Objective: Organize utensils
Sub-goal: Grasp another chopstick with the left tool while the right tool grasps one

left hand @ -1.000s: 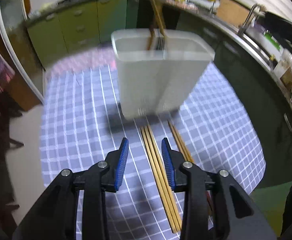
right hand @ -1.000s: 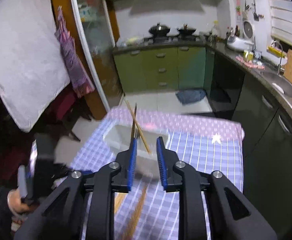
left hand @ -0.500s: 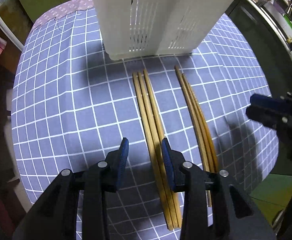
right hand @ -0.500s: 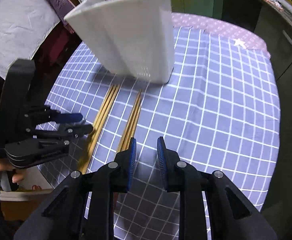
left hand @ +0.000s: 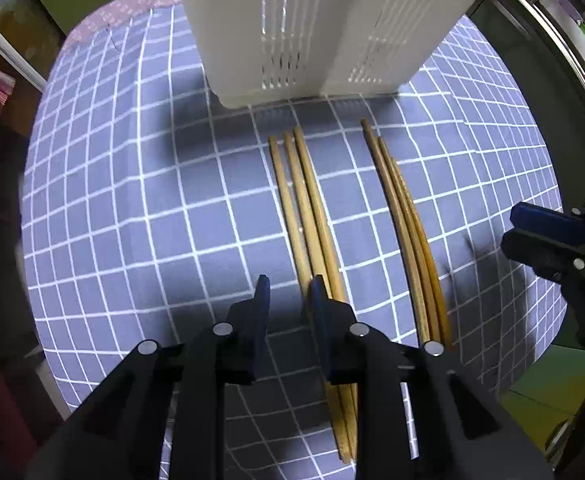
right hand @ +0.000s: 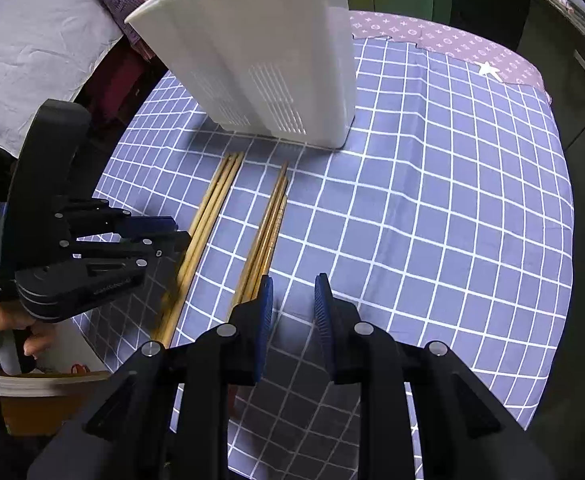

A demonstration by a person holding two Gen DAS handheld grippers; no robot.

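Note:
Two bundles of wooden chopsticks lie side by side on the checked blue tablecloth, pointing at a tall white slotted utensil holder (left hand: 312, 20). My left gripper (left hand: 288, 284) is open and empty, low over the lighter bundle (left hand: 304, 204), its right finger over the sticks. The darker bundle (left hand: 404, 216) lies to the right. My right gripper (right hand: 292, 284) is open and empty, its left finger beside the darker bundle (right hand: 268, 224). The lighter bundle (right hand: 208, 216) and the left gripper (right hand: 148, 232) show at left. The holder (right hand: 264, 56) stands behind.
The tablecloth (right hand: 432, 200) covers a small table whose right edge drops to a dark floor and cabinets. A mauve patterned strip (right hand: 444, 44) lies at the far edge. A book or box (right hand: 44, 388) sits below the table's left edge.
Both grippers dropped from looking across the kitchen to hovering low over the table. The left one moved closer over the lighter chopsticks; the right one came down beside the darker bundle.

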